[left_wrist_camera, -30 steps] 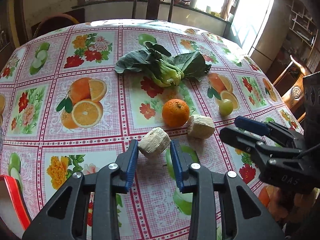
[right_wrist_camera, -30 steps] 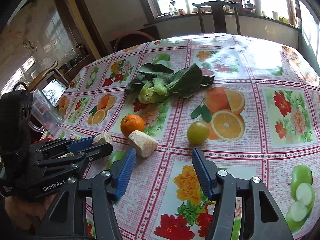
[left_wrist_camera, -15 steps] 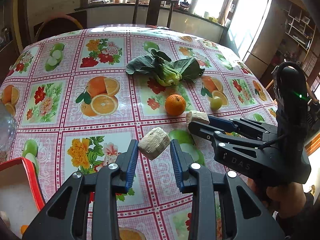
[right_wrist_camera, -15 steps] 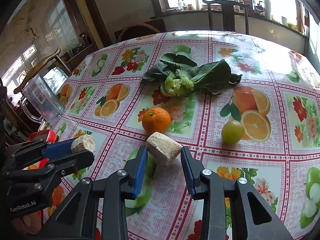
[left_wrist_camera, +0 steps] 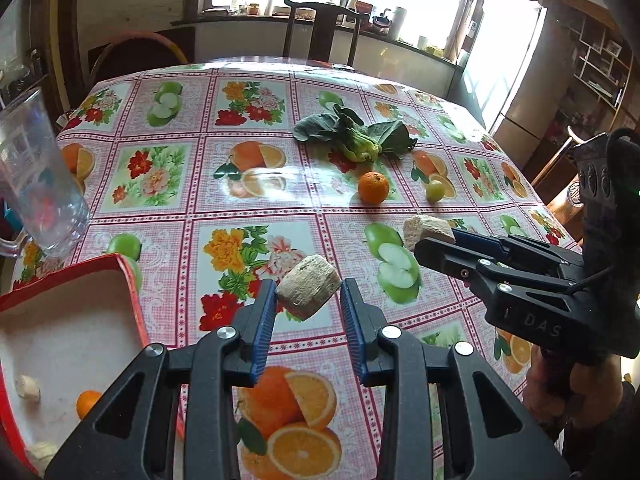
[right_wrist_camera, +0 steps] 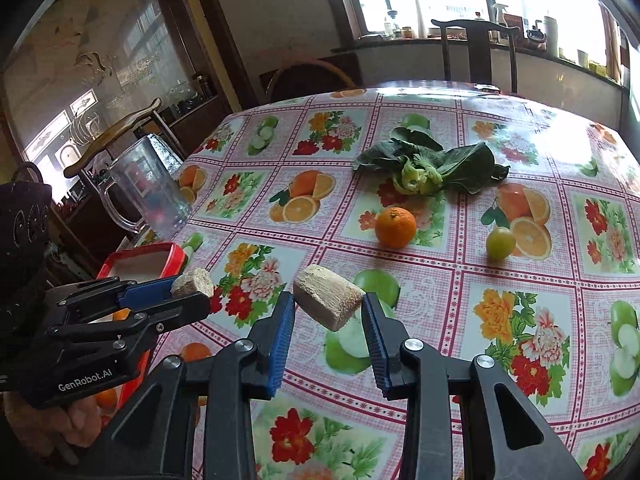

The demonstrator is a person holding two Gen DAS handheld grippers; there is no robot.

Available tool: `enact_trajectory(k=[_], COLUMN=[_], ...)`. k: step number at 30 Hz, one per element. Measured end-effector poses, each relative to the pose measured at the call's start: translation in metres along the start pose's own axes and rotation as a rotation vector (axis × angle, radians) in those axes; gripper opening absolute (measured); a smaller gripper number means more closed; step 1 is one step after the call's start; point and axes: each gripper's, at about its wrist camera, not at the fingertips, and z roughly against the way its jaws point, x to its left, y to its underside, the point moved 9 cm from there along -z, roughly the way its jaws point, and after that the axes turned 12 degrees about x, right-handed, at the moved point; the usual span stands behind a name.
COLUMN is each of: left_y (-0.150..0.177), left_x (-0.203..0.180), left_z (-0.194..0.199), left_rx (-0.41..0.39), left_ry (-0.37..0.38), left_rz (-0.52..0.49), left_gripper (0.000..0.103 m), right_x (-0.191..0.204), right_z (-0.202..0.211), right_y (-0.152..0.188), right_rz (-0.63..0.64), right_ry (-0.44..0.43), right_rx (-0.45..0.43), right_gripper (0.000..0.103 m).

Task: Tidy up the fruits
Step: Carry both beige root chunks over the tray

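Note:
My left gripper (left_wrist_camera: 308, 304) is shut on a pale sugarcane chunk (left_wrist_camera: 307, 291) and holds it above the table, beside a red box (left_wrist_camera: 132, 280). My right gripper (right_wrist_camera: 328, 314) is shut on a second sugarcane chunk (right_wrist_camera: 328, 302), also lifted. Each gripper shows in the other view, the right one (left_wrist_camera: 436, 240) and the left one (right_wrist_camera: 188, 294). An orange (right_wrist_camera: 395, 227) and a small green fruit (right_wrist_camera: 500, 242) lie on the tablecloth. The red box holds an orange (left_wrist_camera: 86, 402) and pale pieces.
A bok choy (right_wrist_camera: 432, 166) lies farther back on the table. A clear plastic jug (right_wrist_camera: 148, 188) stands at the left edge near the red box (right_wrist_camera: 160, 252). Wooden chairs (right_wrist_camera: 476, 48) stand around the table.
Both grippers have lifted their sugarcane chunks off the table and pulled back and left; the red box and the jug have come into view.

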Motion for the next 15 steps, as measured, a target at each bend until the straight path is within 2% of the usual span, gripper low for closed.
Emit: enact_trajectory(k=[15], left_y=[0.042], left_x=[0.064], left_z=[0.044], left_rx=[-0.04], left_ry=[-0.052], left_rz=[0.082], left_gripper=[0.03], right_x=[0.084], right_z=[0.004], right_y=[0.005], right_rz=[0.09], right_ry=[-0.051], right_rx=[0.002], right_gripper=[0.035])
